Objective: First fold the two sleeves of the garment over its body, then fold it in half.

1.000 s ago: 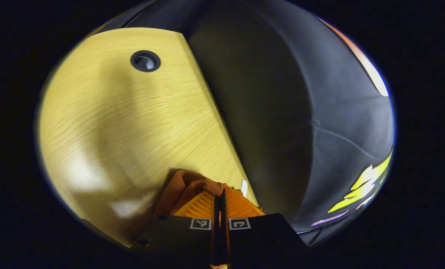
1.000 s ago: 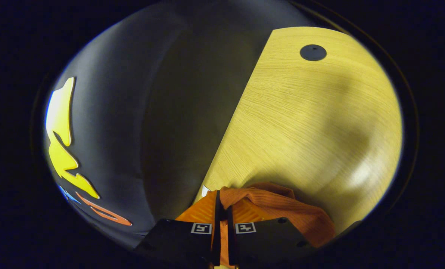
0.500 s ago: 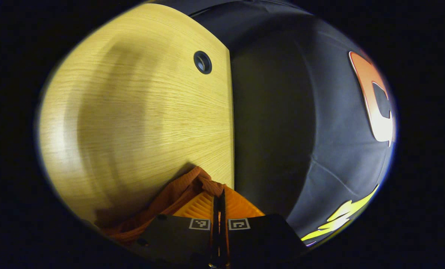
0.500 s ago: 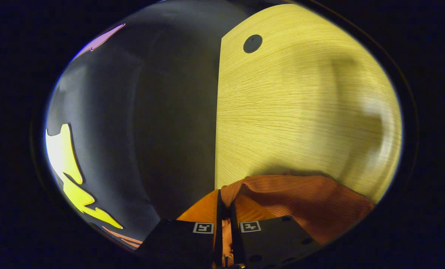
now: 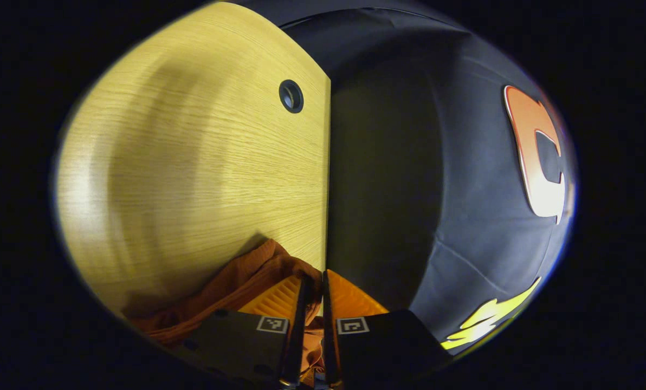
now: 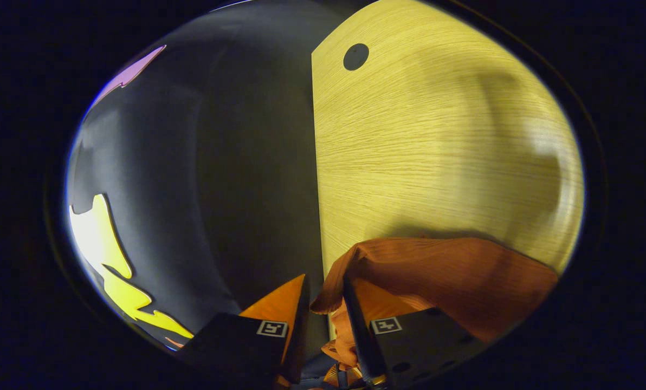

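Left gripper (image 5: pixel 312 284) parted slightly, orange garment (image 5: pixel 231 287) bunched between its fingers, perhaps loose; right gripper (image 6: pixel 323 290) open, garment (image 6: pixel 442 271) draped over one finger, table (image 6: pixel 437 135) ahead.

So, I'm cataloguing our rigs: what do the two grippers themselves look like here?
Left gripper and right gripper look alike: two narrow fingers each, on dark blocky bodies, with a small square black-and-white coded marker at each finger's base.

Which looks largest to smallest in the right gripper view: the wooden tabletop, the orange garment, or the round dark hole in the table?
1. Wooden tabletop.
2. Orange garment, though it lies nearest the camera, which enlarges it.
3. Round dark hole, smallest and farthest off.
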